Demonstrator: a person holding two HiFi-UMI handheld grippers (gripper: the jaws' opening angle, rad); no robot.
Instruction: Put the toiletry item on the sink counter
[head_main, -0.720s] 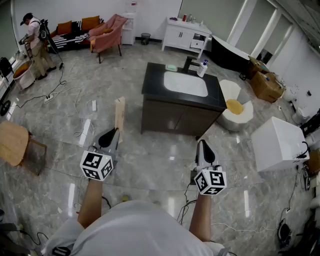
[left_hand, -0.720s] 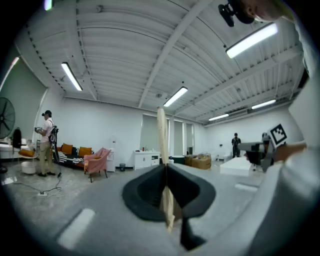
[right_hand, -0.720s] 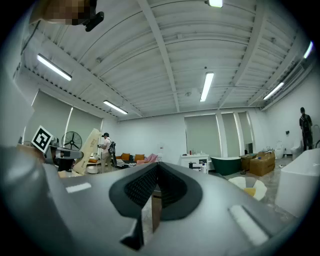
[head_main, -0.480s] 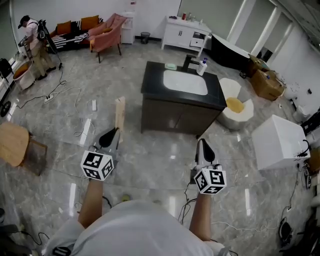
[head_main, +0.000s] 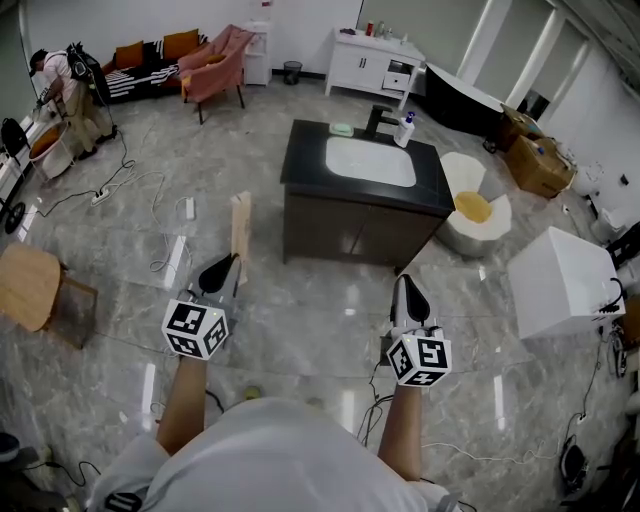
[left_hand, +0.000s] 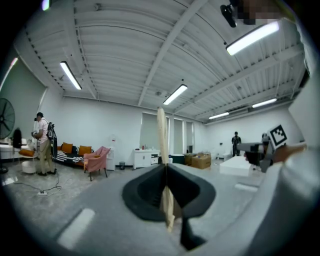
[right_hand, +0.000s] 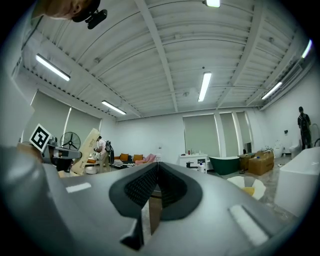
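My left gripper (head_main: 222, 270) is shut on a long flat beige toiletry item (head_main: 240, 226) that sticks up out of the jaws. In the left gripper view the item (left_hand: 162, 142) shows edge-on, pinched between the black pads of the left gripper (left_hand: 165, 172). My right gripper (head_main: 408, 292) is shut with nothing in it, and the same shows in the right gripper view (right_hand: 157, 167). The sink counter (head_main: 305, 160), dark with a white basin, stands ahead on a dark cabinet, well beyond both grippers. The beige item (right_hand: 86, 150) also appears at the left of the right gripper view.
On the counter are a green soap (head_main: 343, 130), a black faucet (head_main: 378, 122) and a white pump bottle (head_main: 404, 132). A white box (head_main: 555, 285) and a round white seat (head_main: 474, 214) stand to the right, a wooden stool (head_main: 28, 285) to the left. Cables cross the floor. A person (head_main: 58, 88) stands far left.
Both grippers stay about where they were, the left still shut on the beige item. The person at the far left has shifted a little further left.
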